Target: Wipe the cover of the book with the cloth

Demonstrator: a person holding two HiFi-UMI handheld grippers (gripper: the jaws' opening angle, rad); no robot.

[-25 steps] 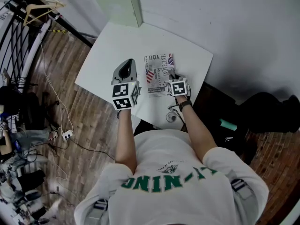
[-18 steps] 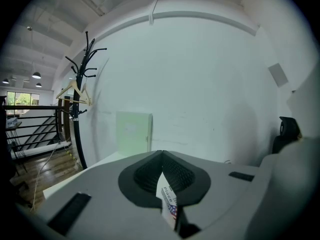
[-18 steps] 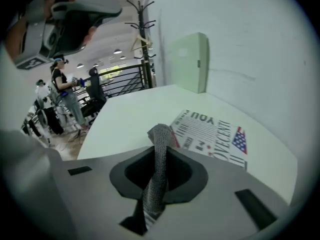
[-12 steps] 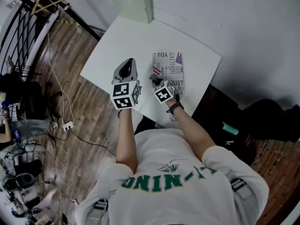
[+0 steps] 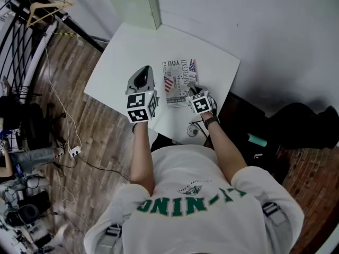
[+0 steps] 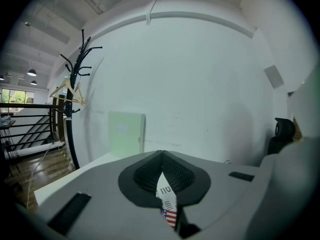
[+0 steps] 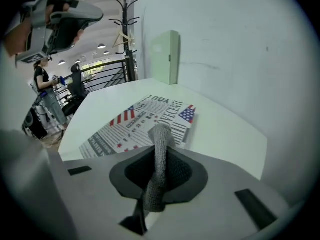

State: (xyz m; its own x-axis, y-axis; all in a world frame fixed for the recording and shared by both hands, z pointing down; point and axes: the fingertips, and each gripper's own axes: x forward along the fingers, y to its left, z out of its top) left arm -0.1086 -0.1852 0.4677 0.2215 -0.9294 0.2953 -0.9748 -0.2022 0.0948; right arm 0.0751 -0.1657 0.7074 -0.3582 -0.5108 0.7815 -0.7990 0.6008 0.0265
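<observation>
The book (image 5: 179, 81), its cover printed like a newspaper with small flags, lies flat on the white table (image 5: 124, 52). My right gripper (image 5: 192, 91) rests at the book's near right corner, shut on a grey knitted cloth (image 7: 159, 164). The cloth sticks up between the jaws, its tip over the cover (image 7: 142, 121). My left gripper (image 5: 144, 72) hovers just left of the book with its jaws shut and nothing in them. In the left gripper view a strip of the book (image 6: 167, 204) shows through the gap behind the closed tips (image 6: 161, 156).
A pale green box (image 5: 135, 5) stands upright at the table's far corner by the white wall. A small round object (image 5: 194, 132) sits at the table's near edge. A coat rack with a hanger (image 5: 45, 7) and cables on the wooden floor are to the left.
My right gripper swept with the cloth leftward across the book's near part, then came back to its near right corner. The left gripper stayed put.
</observation>
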